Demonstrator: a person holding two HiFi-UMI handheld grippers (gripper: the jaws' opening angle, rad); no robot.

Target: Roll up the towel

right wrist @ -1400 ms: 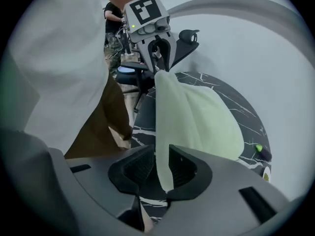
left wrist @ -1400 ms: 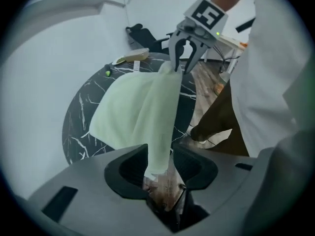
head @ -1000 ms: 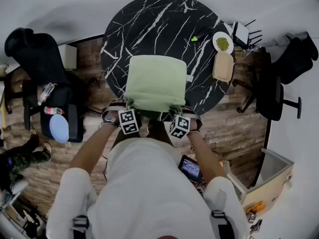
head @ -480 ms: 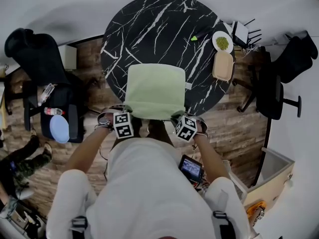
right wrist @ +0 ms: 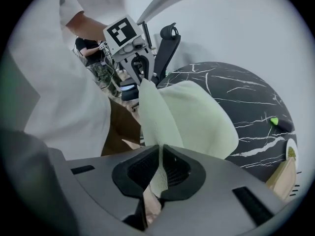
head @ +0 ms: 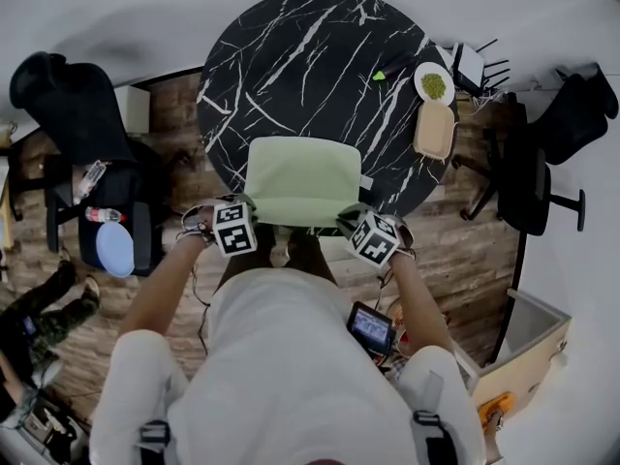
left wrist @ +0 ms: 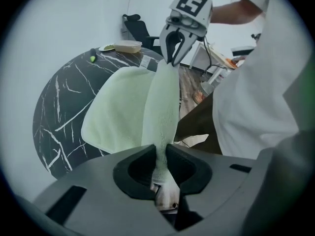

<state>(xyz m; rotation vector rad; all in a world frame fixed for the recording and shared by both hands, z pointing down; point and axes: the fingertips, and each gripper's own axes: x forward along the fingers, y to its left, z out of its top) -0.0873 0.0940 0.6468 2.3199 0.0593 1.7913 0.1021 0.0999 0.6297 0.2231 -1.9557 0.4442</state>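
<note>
A pale green towel (head: 302, 180) lies on the near part of the round black marble table (head: 291, 56), its near edge lifted. My left gripper (head: 247, 205) pinches the near left corner. In the left gripper view the towel (left wrist: 123, 107) runs taut into my left gripper (left wrist: 161, 154), whose jaws are opening slightly with the cloth still pressed between the pads. My right gripper (head: 351, 214) is shut on the near right corner. The right gripper view shows the cloth (right wrist: 192, 117) clamped in my right gripper (right wrist: 161, 156). The lifted edge stretches between the two grippers.
At the table's far right sit a plate of green food (head: 433, 83), a beige tray (head: 434, 129) and a small green object (head: 378, 75). Black chairs stand at left (head: 77, 114) and right (head: 542, 163). A box (head: 523, 347) is on the wooden floor.
Both grippers closed on the towel's near corners and rose, drawing slightly apart and toward the person. The near edge came up off the table.
</note>
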